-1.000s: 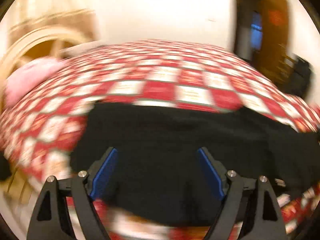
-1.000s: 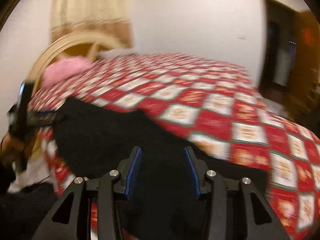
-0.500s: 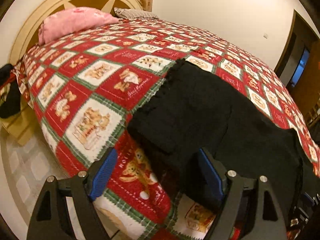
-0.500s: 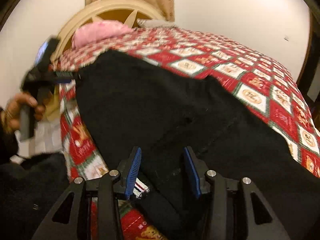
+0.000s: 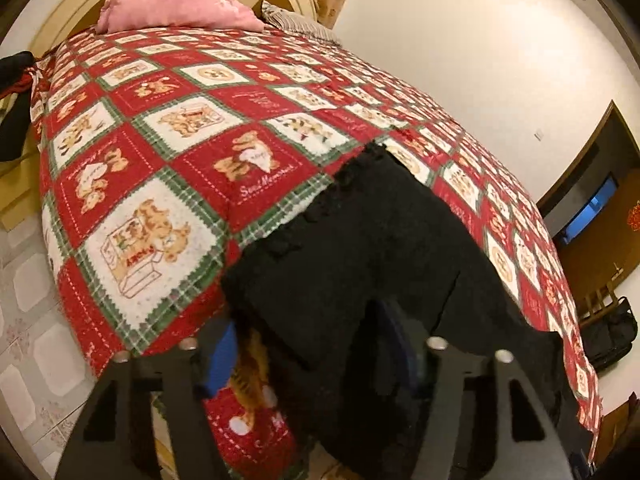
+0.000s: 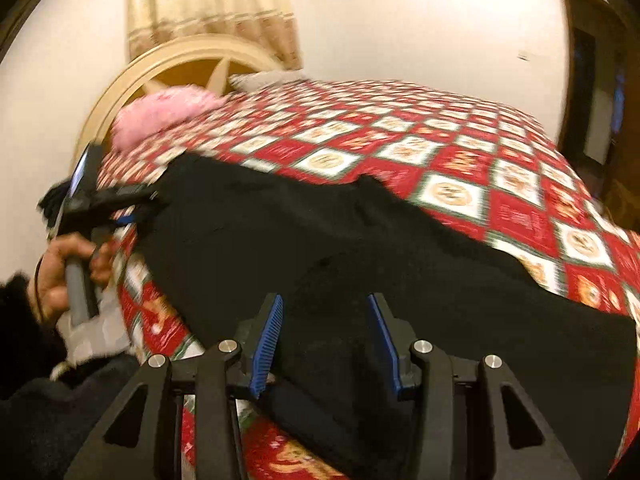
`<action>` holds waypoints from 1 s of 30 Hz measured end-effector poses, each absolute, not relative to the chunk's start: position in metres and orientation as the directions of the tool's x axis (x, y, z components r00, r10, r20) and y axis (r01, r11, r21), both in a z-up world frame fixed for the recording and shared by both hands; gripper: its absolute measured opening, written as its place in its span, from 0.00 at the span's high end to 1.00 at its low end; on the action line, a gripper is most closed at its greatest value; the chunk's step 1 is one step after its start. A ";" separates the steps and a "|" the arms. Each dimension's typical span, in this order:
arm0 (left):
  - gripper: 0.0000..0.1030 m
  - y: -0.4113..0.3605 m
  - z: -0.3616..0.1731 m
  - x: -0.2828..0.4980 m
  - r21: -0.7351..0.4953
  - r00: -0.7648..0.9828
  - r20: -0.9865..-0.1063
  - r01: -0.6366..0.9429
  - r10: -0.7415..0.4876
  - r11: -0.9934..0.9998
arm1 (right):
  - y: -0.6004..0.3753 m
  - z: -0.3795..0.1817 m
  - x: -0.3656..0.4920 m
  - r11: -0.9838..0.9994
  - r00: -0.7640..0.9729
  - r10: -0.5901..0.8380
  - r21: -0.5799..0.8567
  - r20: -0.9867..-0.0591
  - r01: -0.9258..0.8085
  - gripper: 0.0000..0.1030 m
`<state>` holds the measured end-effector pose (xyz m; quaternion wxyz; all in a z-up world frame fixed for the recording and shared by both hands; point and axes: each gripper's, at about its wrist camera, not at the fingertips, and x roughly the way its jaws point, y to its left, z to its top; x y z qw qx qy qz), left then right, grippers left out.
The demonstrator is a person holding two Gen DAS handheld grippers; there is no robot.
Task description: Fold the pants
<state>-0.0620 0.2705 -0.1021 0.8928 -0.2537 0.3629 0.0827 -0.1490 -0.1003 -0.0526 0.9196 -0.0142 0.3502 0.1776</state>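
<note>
Left gripper (image 5: 304, 354) just been closing, jaws astride pants (image 5: 360, 248) waistband corner at bed (image 5: 160, 184) near edge; clamp not confirmed. Right gripper (image 6: 326, 340) half-open over pants' near edge, not pinching. Step: taking hold for first fold. Next: both clamp, lift evenly.

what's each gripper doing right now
left gripper: open, jaws just been closing, pants edge between them
right gripper: pants between jaws, grip cannot be told
</note>
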 end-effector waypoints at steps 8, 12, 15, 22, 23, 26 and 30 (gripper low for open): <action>0.66 0.270 -0.094 -0.066 -0.319 0.714 -0.700 -0.337 0.019 0.886 | -0.151 -0.055 -0.143 0.947 0.706 0.310 0.271 -0.636 -0.172 0.55; 0.65 0.259 -0.092 -0.062 -0.232 0.694 -0.714 -0.363 0.096 0.902 | -0.154 -0.062 -0.146 0.944 0.697 0.315 0.292 -0.644 -0.156 0.55; 0.65 0.255 -0.090 -0.061 -0.184 0.678 -0.723 -0.375 0.133 0.909 | -0.151 -0.065 -0.146 0.944 0.689 0.317 0.288 -0.651 -0.162 0.55; 0.65 0.245 -0.087 -0.058 -0.085 0.655 -0.725 -0.391 0.212 0.917 | -0.143 -0.066 -0.144 0.949 0.681 0.310 0.259 -0.663 -0.179 0.55; 0.65 0.246 -0.087 -0.058 -0.087 0.653 -0.727 -0.393 0.211 0.916 | -0.143 -0.066 -0.144 0.950 0.680 0.308 0.257 -0.665 -0.179 0.55; 0.65 0.247 -0.088 -0.056 -0.097 0.649 -0.733 -0.396 0.204 0.913 | -0.142 -0.068 -0.143 0.949 0.679 0.308 0.260 -0.666 -0.175 0.55; 0.58 0.252 -0.090 -0.053 -0.141 0.644 -0.745 -0.406 0.173 0.903 | -0.142 -0.070 -0.143 0.947 0.674 0.316 0.269 -0.668 -0.177 0.55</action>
